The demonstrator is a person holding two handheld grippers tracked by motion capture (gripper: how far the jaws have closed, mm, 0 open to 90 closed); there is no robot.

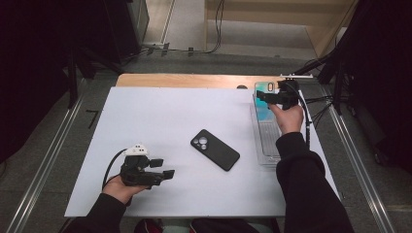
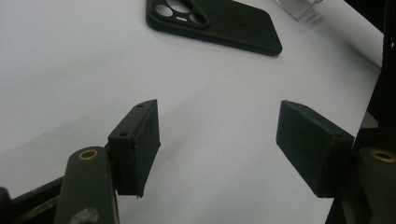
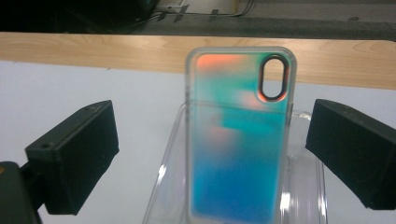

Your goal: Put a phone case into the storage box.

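Note:
A black phone [image 1: 214, 149] lies camera side up in the middle of the white table top [image 1: 160, 116]; in the left gripper view the phone [image 2: 212, 25] is well beyond the jaws. My left gripper [image 1: 163, 168] rests low at the front left, open, with only bare table between its pads [image 2: 219, 135]. An iridescent teal and orange phone case [image 1: 264, 108] leans in a clear tray [image 1: 266, 143] at the right. My right gripper [image 1: 262, 95] hovers over the tray's far end, open. In the right gripper view the case [image 3: 238, 140] stands between the jaws with a gap on each side.
A bare wooden strip [image 1: 194, 80] runs along the table's far edge. Cables [image 1: 320, 104] trail off the right side, beside dark stands. Metal rails [image 1: 43, 160] flank the table on the floor. The person's sleeve [image 1: 306, 184] lies over the tray's near end.

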